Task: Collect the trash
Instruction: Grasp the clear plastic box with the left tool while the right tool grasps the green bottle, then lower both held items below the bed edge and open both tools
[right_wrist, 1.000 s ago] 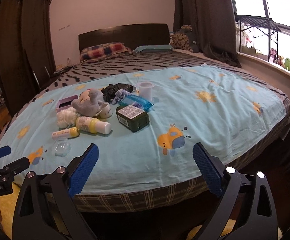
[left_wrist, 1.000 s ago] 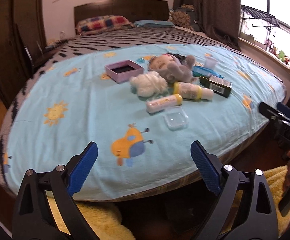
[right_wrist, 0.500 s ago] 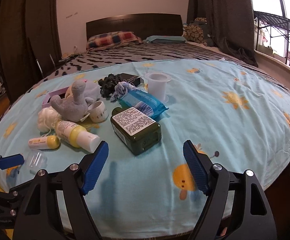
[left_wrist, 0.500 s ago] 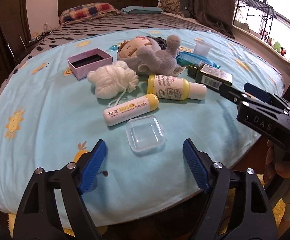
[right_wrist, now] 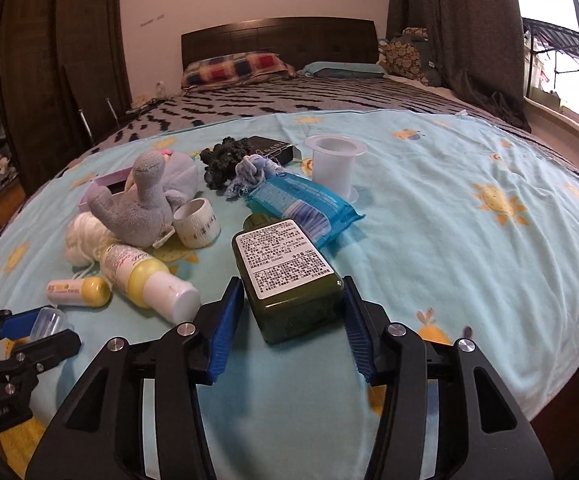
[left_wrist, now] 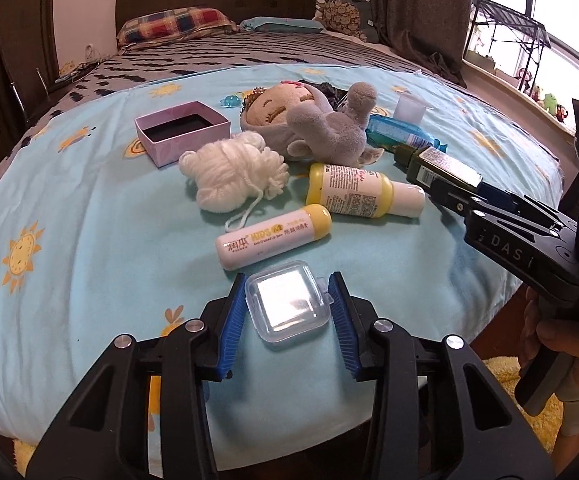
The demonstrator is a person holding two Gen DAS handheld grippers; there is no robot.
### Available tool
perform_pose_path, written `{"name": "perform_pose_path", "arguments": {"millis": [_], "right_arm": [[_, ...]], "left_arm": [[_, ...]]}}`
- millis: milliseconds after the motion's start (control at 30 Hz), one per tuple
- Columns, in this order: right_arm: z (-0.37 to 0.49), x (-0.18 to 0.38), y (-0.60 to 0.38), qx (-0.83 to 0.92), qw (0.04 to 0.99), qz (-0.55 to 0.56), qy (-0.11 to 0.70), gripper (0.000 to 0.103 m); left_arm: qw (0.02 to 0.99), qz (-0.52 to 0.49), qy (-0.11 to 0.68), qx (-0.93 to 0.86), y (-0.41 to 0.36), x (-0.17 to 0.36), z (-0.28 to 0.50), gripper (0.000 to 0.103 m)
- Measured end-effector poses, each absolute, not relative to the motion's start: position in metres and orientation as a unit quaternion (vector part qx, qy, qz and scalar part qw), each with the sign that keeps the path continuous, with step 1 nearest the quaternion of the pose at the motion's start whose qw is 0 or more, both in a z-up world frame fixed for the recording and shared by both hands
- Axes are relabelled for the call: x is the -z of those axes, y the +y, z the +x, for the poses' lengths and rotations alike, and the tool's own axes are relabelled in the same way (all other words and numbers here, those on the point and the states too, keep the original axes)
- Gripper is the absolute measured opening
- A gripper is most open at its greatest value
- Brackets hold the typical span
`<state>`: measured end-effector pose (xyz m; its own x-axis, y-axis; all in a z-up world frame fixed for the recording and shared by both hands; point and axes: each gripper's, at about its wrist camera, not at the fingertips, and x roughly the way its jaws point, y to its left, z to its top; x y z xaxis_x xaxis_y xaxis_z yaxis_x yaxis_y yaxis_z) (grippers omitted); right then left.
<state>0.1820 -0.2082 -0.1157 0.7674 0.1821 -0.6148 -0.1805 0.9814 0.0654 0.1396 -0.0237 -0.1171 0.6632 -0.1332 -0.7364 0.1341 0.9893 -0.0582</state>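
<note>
A small clear plastic box [left_wrist: 287,306] lies on the light blue sheet [left_wrist: 89,240] near the bed's front edge. My left gripper [left_wrist: 288,280] has closed in around it, its blue pads at the box's two sides. A dark green bottle with a white label [right_wrist: 285,276] lies flat between the pads of my right gripper [right_wrist: 291,284], which also hug its sides. Both items rest on the sheet. The right gripper shows in the left wrist view [left_wrist: 509,224], the left gripper in the right wrist view [right_wrist: 17,340].
Clutter behind: white and yellow tube [left_wrist: 271,238], yellow bottle [left_wrist: 363,190], white yarn [left_wrist: 233,170], grey plush toy [left_wrist: 313,124], pink box [left_wrist: 181,130], blue wipes pack [right_wrist: 305,204], clear cup [right_wrist: 335,162], tape roll [right_wrist: 197,222], dark yarn [right_wrist: 229,156].
Both grippers moved forward over the bed and narrowed. The left one now brackets the clear box, the right one the green bottle.
</note>
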Motion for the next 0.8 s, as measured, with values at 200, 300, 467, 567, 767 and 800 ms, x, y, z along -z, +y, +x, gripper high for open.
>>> {"name": "perform_pose_path", "arguments": {"millis": [200, 300, 467, 567, 767, 800], "right_arm": [[0.144, 0.102, -0.222, -0.078, 0.944, 0.004, 0.319, 0.049], [0.118, 0.093, -0.23, -0.075, 0.946, 0.013, 0.314, 0.048], [0.069, 0.089, -0.239, -0.071, 0.946, 0.017, 0.316, 0.048], [0.044, 0.096, -0.244, -0.069, 0.943, 0.018, 0.325, 0.048], [0.02, 0.132, -0.241, -0.08, 0.92, 0.018, 0.383, 0.048], [0.019, 0.138, -0.24, -0.081, 0.916, 0.02, 0.392, 0.048]], "left_arm": [[0.919, 0.007, 0.385, 0.088, -0.025, 0.107, 0.115, 0.039], [0.922, 0.003, 0.374, 0.101, -0.028, 0.1, 0.095, 0.039], [0.919, -0.004, 0.372, 0.13, -0.037, 0.097, 0.063, 0.039], [0.914, -0.008, 0.379, 0.143, -0.04, 0.101, 0.047, 0.039], [0.894, -0.001, 0.416, 0.165, -0.056, 0.128, 0.028, 0.039], [0.89, 0.003, 0.425, 0.166, -0.059, 0.136, 0.027, 0.039]]}}
